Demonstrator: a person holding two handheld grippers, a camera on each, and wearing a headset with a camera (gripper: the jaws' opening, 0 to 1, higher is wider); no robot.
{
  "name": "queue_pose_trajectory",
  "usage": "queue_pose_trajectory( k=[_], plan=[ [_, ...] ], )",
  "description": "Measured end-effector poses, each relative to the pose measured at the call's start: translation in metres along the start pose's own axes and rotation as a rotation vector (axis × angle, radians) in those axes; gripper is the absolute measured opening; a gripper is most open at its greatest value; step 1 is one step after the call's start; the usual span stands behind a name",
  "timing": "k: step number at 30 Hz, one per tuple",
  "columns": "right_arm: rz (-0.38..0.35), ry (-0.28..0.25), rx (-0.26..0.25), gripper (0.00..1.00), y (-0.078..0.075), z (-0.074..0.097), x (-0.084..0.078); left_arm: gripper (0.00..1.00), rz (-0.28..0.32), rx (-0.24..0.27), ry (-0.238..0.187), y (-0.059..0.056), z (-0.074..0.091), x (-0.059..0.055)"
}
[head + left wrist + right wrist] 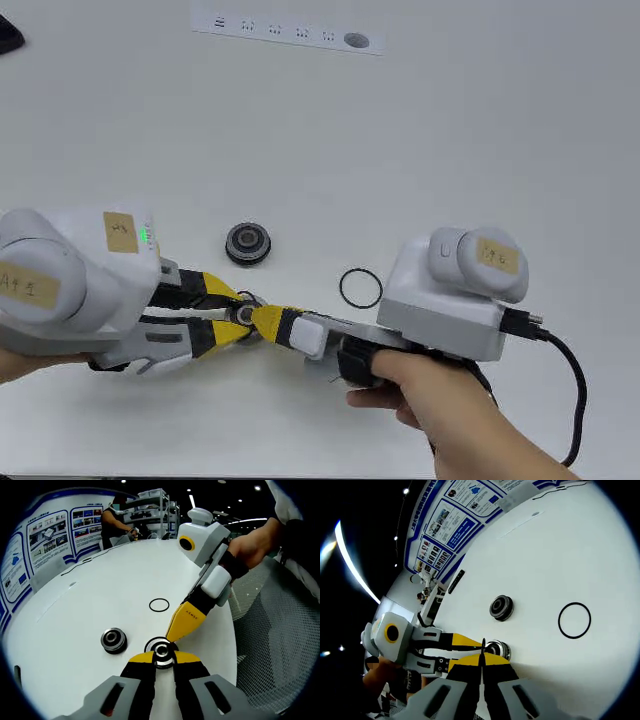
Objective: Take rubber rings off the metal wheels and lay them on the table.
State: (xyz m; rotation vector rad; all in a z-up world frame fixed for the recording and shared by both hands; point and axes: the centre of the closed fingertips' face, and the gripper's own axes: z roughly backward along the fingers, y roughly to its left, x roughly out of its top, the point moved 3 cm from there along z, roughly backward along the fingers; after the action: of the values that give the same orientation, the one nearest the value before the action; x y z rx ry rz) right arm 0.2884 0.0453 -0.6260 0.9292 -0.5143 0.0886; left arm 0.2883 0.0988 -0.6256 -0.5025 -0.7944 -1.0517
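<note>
Opened on the held wheel (161,651), low centre of the left gripper view: clamped across its sides by the left tool (240,314), hub facing out. Looked to carry a dark rubber ring (149,644) round its rim. Met at that rim's upper right by the right tool (481,661), jaws pressed flat together.

Called for a firm left clamp on the metal alone, leaving the rubber free. Called too for a nip of only the ring's edge, a roll up and over the flange instead of a straight tug, then a walk round the rim until loose. Risked a snap-back or a twisted wheel with a hard pull.

Further out, lower centre of the head view: a loose ring (341,288) flat on the worktop (450,150), right of the tools. Up and left of it, a second wheel (248,243) on its side, well apart from both. Along the top edge, a white power strip (290,30).

Hard to make out: whether any rubber was actually caught between the right jaws, with the contact buried under yellow tips. Couldn't tell if the held wheel was lifted or resting. Couldn't tell, at that size, if the second wheel wore a ring. Left hand cut off at the lower left edge.
</note>
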Motion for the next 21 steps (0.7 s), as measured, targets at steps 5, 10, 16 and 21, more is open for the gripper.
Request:
queue_pose_trajectory(
  k=[5, 10, 16, 21],
  plan=[
    [-0.006, -0.013, 0.009, 0.02, 0.0, 0.001, 0.003, 0.18, 0.001, 0.033, -0.007, 0.005, 0.013, -0.001],
    [-0.052, -0.049, 0.023, 0.02, -0.001, 0.005, 0.009, 0.22, 0.006, 0.077, -0.01, 0.017, 0.021, -0.003],
    [-0.086, -0.109, -0.014, 0.02, -0.017, 0.016, 0.026, 0.26, 0.01, 0.103, -0.016, 0.026, 0.025, -0.002],
    [-0.123, -0.155, -0.086, 0.02, -0.045, 0.027, 0.036, 0.28, 0.007, 0.102, -0.044, 0.027, 0.024, 0.001]
  ],
)
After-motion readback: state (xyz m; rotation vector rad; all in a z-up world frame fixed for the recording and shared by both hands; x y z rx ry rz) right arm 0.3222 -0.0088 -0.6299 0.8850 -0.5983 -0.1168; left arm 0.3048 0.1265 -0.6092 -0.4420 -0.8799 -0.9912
